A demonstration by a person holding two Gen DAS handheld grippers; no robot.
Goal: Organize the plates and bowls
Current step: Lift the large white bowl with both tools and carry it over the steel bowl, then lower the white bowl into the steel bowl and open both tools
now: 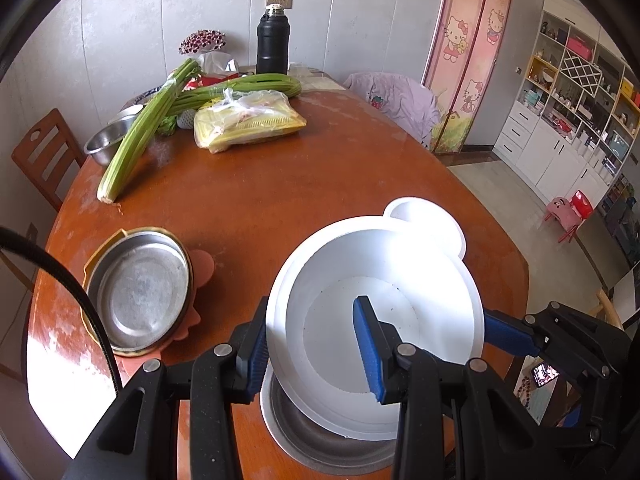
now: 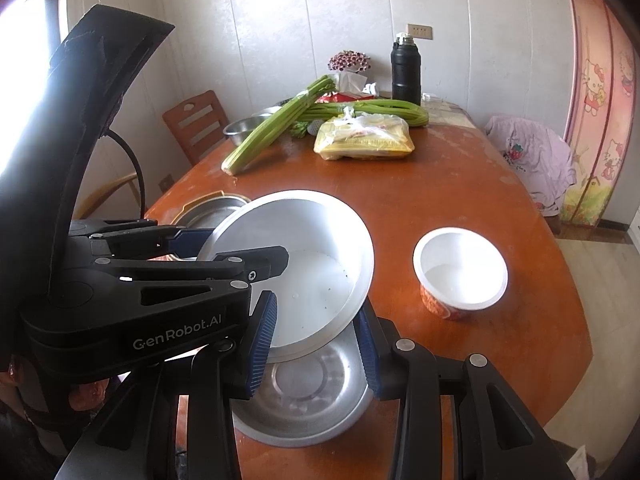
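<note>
A white bowl [image 1: 384,264] hangs tilted over a steel bowl [image 1: 320,444] that rests on the table's near edge. My left gripper [image 1: 314,320] is shut on the bowl's near left wall, one pad outside and one inside. In the right wrist view the white bowl [image 2: 312,248] dips toward the steel bowl [image 2: 304,400], and my right gripper [image 2: 316,308] is shut on its lower rim. The left gripper [image 2: 240,252] clamps the far rim there. A white paper cup bowl [image 2: 460,272] stands to the right. The right gripper [image 1: 508,336] shows at the bowl's right edge.
A steel pan [image 1: 140,292] sits on a pink mat at the left. Celery [image 1: 136,140], a bagged yellow pack [image 1: 248,120], a small steel bowl [image 1: 104,140] and a black flask [image 1: 272,40] crowd the far end of the brown table [image 1: 320,184]. Chairs stand around it.
</note>
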